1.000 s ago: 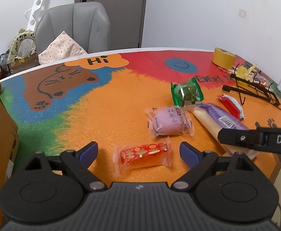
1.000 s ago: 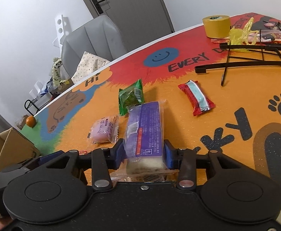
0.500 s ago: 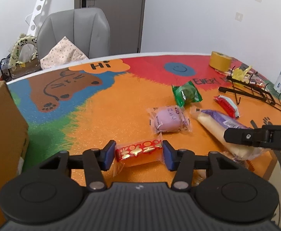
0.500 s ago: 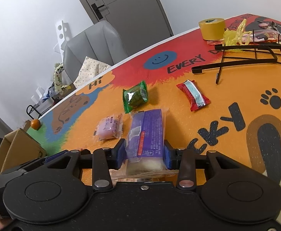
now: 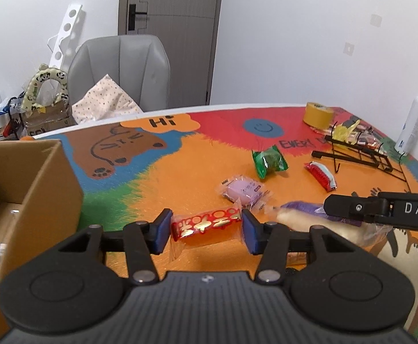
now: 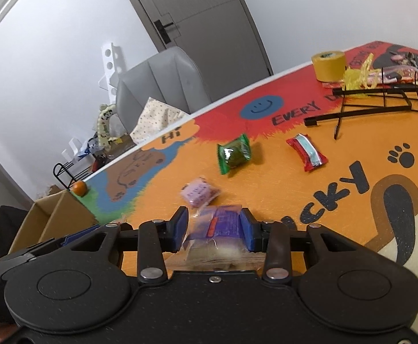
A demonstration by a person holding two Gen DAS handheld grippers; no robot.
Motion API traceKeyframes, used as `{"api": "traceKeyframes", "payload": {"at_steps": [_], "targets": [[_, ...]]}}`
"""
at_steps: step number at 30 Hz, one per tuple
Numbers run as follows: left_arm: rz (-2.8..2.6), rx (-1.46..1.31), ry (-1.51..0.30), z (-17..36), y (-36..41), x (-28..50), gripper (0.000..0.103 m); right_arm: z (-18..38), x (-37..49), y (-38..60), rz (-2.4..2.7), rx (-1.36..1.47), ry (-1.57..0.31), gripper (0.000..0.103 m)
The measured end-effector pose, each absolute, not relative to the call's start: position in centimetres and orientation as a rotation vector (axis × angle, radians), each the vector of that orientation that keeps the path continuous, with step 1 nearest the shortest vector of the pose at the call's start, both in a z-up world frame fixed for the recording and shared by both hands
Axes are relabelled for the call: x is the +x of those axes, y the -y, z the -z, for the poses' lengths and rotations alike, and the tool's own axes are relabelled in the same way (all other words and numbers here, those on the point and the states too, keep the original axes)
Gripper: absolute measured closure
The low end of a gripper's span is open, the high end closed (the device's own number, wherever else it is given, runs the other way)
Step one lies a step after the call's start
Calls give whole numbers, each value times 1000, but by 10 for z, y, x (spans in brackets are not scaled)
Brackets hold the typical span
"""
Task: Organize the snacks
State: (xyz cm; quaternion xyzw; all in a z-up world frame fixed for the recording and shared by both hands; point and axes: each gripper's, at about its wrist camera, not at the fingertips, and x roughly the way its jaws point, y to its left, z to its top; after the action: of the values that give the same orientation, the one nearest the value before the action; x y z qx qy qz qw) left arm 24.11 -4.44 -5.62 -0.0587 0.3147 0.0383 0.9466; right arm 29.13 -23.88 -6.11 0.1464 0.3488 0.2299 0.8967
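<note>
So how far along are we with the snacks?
Partway. The cardboard box already holds some packets. Left gripper grips the red snack; right gripper grips the purple packet. Pink, green and red-blue snacks remain on the table.

This looks like a room in a home; a grey door (image 5: 170, 37), a padded grey chair (image 5: 123, 68) and a colourful cartoon table (image 5: 180, 172) show it.

I hold a red gold-printed candy packet (image 5: 206, 225) crosswise and a purple-labelled clear-wrapped bread roll (image 6: 219, 236); pink (image 5: 244, 190), green (image 5: 269, 160) and red-striped (image 5: 320, 172) packets lie on the surface (image 5: 180, 177).
</note>
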Motion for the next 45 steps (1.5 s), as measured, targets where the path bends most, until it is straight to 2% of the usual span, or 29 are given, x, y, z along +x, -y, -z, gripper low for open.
{"api": "traceKeyframes", "payload": {"at_steps": [3,6,7,10,15,18,20,22,42,45], "targets": [[-79,-127,-619,50,40,229,53,56,283,235,-482,301,-711,67],[-82,-136,-599,43,35,216,53,52,274,230,-497,303,-709,76],[-83,-139,-592,40,33,212,53,50,271,227,-500,298,-704,93],[-89,-148,-572,32,26,199,53,44,263,221,-515,290,-693,97],[-102,-162,-550,25,15,181,53,41,253,215,-518,280,-692,98],[-107,-171,-548,25,11,173,53,41,247,212,-520,262,-716,90],[-109,-179,-547,25,9,169,53,43,245,212,-513,257,-723,54],[-108,-184,-544,25,7,164,53,47,244,208,-512,235,-734,47],[-110,-215,-562,47,-9,152,53,101,233,158,-528,80,-860,47],[-108,-222,-564,48,-12,149,53,102,233,155,-518,66,-849,60]]}}
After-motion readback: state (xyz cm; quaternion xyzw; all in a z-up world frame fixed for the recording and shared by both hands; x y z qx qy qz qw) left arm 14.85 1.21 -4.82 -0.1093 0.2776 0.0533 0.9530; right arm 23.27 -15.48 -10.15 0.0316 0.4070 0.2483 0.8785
